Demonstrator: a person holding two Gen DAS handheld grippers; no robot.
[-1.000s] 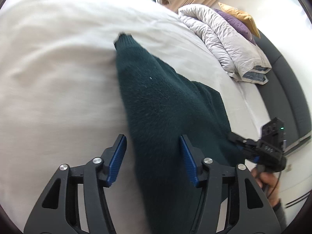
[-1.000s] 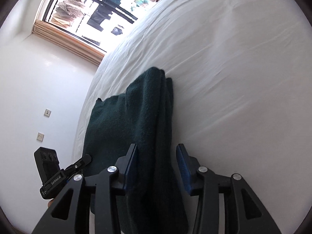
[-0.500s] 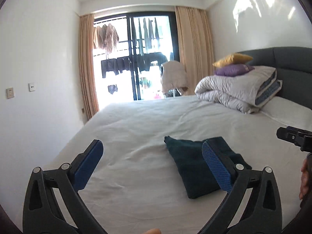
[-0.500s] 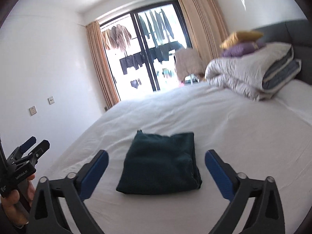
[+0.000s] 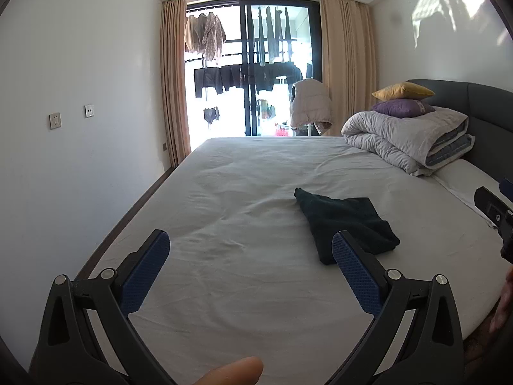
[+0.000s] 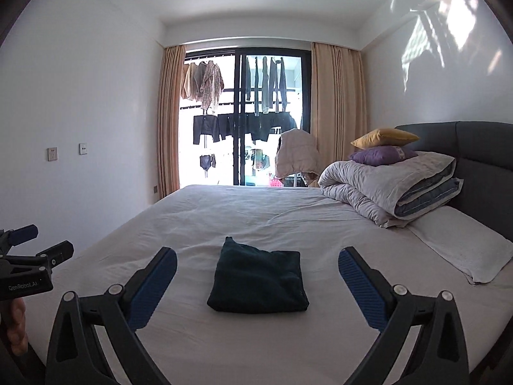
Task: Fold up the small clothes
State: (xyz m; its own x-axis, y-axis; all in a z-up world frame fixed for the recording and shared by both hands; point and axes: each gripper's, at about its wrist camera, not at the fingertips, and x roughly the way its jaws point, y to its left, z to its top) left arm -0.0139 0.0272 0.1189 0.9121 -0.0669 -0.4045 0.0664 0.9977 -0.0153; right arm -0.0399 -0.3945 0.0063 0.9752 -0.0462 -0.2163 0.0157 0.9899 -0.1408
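A dark green garment (image 6: 258, 279) lies folded into a compact rectangle on the white bed sheet (image 6: 224, 218). In the left wrist view the garment (image 5: 346, 221) lies ahead and to the right. My left gripper (image 5: 250, 256) is wide open and empty, held back above the bed. My right gripper (image 6: 256, 272) is wide open and empty, held back from the garment, which shows between its fingers. The right gripper shows at the right edge of the left wrist view (image 5: 493, 208); the left gripper shows at the left edge of the right wrist view (image 6: 29, 256).
A rolled grey duvet (image 6: 391, 189) with a purple cushion (image 6: 381, 155) and a yellow cushion (image 6: 384, 138) sits at the bed's far right by the dark headboard (image 6: 481, 160). A white pillow (image 6: 458, 243) lies at right. A balcony door (image 6: 243, 122) with hanging laundry is beyond.
Both grippers have let go of the garment, opened wide and pulled back and up from the bed. The garment now lies folded on the sheet.
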